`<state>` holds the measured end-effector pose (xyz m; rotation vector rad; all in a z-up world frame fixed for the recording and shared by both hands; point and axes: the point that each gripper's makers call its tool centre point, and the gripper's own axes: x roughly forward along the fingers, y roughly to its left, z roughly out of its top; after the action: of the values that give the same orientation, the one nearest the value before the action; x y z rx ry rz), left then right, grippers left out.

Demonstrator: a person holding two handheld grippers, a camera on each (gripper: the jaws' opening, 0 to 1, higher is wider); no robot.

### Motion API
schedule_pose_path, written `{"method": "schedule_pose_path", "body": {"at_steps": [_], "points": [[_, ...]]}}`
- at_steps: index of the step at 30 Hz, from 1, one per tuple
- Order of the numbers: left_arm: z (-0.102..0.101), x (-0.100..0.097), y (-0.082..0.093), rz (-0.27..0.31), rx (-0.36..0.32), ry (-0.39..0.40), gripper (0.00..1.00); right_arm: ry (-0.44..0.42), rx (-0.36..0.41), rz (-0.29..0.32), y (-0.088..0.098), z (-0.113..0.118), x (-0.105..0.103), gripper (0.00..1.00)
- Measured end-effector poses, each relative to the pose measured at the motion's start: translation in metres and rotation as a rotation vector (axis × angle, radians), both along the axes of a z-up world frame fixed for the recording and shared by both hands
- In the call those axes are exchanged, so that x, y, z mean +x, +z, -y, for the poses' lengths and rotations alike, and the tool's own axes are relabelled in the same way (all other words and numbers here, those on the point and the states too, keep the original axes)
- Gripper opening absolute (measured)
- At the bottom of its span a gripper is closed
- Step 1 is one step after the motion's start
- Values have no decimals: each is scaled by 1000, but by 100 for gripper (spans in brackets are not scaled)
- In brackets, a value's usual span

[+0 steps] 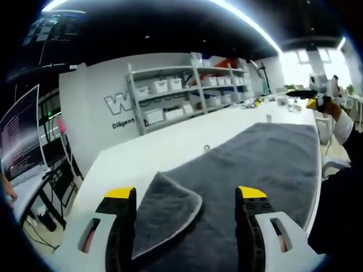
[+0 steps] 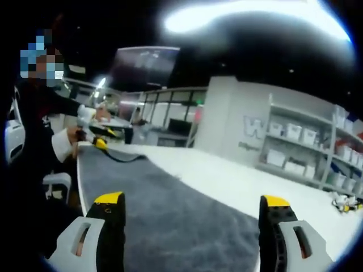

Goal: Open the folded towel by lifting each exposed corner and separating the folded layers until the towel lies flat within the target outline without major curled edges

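The dark grey, plush rectangular towel (image 1: 249, 170) lay spread along the white counter (image 1: 147, 156), filling the centre and right of the left gripper view and the lower middle of the right gripper view. Most of it was already open and flat; one corner flap (image 1: 164, 212), pale-edged, was doubled back onto the cloth at the lower centre of the left gripper view.

The left gripper (image 1: 185, 195) hung just above that flap, its yellow-tipped black fingers (image 1: 120, 194) apart and holding nothing, the fold lying between them. The right gripper (image 2: 193, 201) hovered over the flat cloth, fingers likewise wide apart and empty.

The step in hand looked to be the last fold. The next move would call for lowering the left fingers onto the flap's free edge, pinching only the top layer, and carrying it outward, toward the bottom of the frame. No target outline could be made out.
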<state>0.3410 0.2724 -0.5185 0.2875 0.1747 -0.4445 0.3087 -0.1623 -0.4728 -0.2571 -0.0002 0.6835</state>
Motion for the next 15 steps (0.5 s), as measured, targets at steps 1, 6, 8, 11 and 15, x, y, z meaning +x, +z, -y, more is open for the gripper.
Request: {"method": "schedule_pose_path", "body": {"at_steps": [1,6,8,11,15], "points": [[0,1,0,0,3,-1,67,-1,-1,0,0,0,0,99],[2,8,-5,-4,32,-7,64,7,-12,-2,-3,-2,-1,99],[3,11,-7,-2,46,-12,62,8,-14,-1,-2,-2,-1,99],[6,14,-12,-10,66,-19,62,8,-14,1,-2,-2,-1,99],[5,17,-20,-16,115,-14,58,5,-18,1,-3,-1,-1,99]]}}
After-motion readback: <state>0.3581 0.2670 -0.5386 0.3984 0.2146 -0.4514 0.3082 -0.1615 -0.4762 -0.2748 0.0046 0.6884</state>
